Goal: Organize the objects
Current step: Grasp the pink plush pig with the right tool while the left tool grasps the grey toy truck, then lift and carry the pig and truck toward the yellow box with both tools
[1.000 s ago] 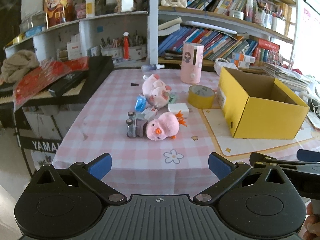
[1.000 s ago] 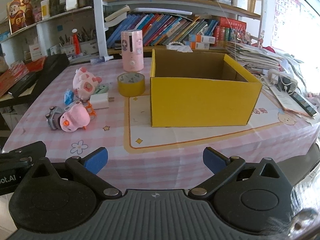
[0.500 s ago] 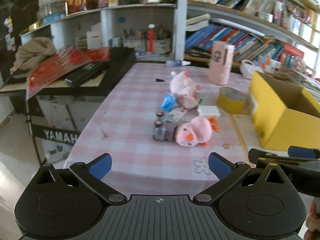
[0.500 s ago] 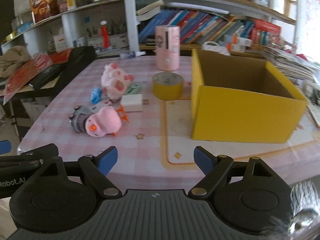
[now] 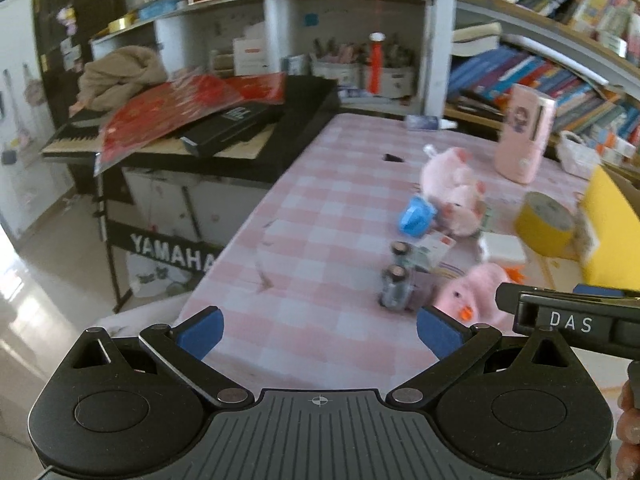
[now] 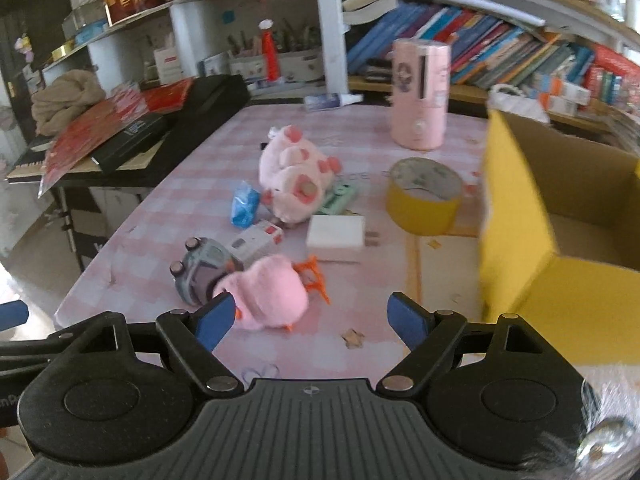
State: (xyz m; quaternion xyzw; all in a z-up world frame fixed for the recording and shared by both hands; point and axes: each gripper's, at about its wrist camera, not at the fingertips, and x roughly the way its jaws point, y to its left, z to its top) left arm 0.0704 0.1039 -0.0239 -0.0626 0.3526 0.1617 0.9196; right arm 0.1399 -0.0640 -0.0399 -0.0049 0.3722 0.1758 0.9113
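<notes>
While fingers gape, right gripper faces chick.

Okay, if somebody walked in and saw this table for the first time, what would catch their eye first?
Probably the big yellow cardboard box, open-topped at the right edge of the pink checked table. Next, the cluster of toys mid-table: a pink plush chick lying nearest the open right gripper, with a larger pink plush pig behind it. A yellow tape roll sits between the toys and the box.
</notes>
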